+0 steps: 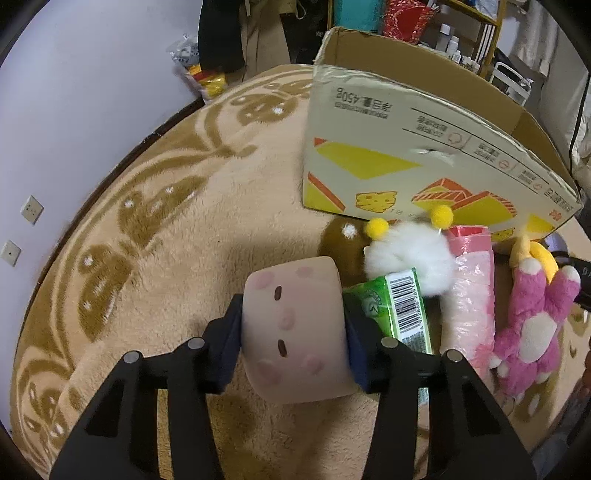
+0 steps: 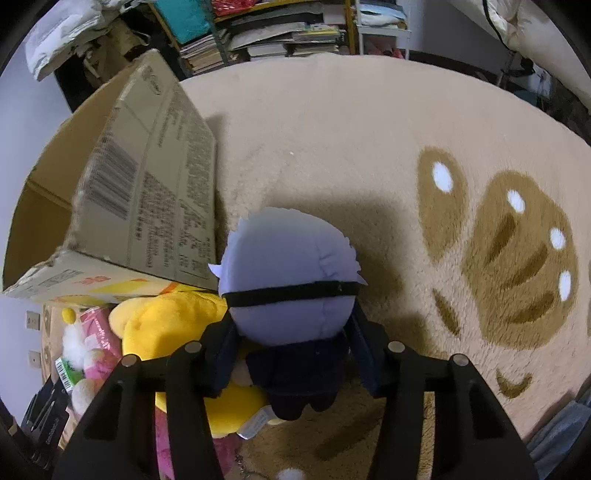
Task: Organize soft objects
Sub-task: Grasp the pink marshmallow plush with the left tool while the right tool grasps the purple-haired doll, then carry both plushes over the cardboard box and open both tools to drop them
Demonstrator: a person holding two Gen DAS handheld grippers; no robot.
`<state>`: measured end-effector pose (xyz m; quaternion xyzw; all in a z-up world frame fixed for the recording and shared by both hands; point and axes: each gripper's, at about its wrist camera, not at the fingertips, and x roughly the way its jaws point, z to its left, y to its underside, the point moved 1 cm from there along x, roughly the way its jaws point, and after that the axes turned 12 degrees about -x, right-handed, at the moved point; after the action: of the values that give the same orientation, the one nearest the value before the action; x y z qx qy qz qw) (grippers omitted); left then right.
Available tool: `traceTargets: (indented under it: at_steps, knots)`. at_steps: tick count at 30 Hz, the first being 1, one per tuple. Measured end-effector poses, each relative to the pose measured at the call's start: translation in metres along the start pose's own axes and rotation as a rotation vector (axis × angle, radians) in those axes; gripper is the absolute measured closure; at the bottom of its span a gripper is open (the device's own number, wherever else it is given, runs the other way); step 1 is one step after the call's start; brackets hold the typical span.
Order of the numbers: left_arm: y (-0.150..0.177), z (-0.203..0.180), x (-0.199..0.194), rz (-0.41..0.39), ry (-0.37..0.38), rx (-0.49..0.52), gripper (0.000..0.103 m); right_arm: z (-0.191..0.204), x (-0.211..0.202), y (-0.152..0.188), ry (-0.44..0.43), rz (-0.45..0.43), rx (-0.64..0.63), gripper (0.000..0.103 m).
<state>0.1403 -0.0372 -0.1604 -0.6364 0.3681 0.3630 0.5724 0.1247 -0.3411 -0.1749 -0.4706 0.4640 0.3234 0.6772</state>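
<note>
A pale pink cube plush [image 1: 295, 317] with a stitched face sits between my left gripper's [image 1: 293, 332] pads, which press in on both of its sides. It hangs just over the beige rug [image 1: 177, 266]. In the right wrist view, a small doll [image 2: 291, 266] with lavender hair, a black blindfold and dark clothes is pinched at the body by my right gripper [image 2: 293, 354]. An open cardboard box [image 1: 406, 147] stands behind the toys and appears again as the box [image 2: 147, 184] to the doll's left.
In front of the box lie a white pom toy [image 1: 410, 254] with yellow balls, a green packet [image 1: 399, 310], a pink packet [image 1: 469, 295] and a pink plush [image 1: 528, 321]. A yellow plush [image 2: 166, 325] lies under the doll. Bookshelves [image 2: 277, 33] stand beyond the rug.
</note>
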Motion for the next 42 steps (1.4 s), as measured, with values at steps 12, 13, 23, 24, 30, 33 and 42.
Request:
traceTargets:
  at_steps: [12, 13, 23, 24, 30, 33, 42]
  knots:
    - [0.000, 0.007, -0.024, -0.072, -0.017, -0.012, 0.061, 0.003, -0.063, 0.015, 0.011, -0.145, -0.013, 0.047]
    - [0.000, 0.008, -0.027, -0.077, -0.012, -0.016, 0.061, 0.003, -0.070, 0.016, 0.006, -0.163, -0.020, 0.047]
    - [-0.010, -0.001, -0.086, -0.292, 0.041, 0.022, 0.061, 0.014, -0.139, 0.014, -0.009, -0.383, -0.080, 0.047]
    - [-0.012, -0.002, -0.088, -0.309, 0.039, 0.026, 0.061, 0.016, -0.142, 0.010, -0.012, -0.398, -0.081, 0.047]
    - [-0.026, -0.012, -0.112, -0.435, 0.033, 0.059, 0.061, 0.024, -0.165, -0.003, -0.033, -0.490, -0.105, 0.047]
    - [-0.037, -0.016, -0.127, -0.488, 0.052, 0.068, 0.061, 0.029, -0.175, -0.004, -0.043, -0.519, -0.123, 0.047]
    - [-0.065, -0.031, -0.152, -0.593, 0.057, 0.088, 0.060, 0.049, -0.194, -0.016, -0.047, -0.620, -0.194, 0.047]
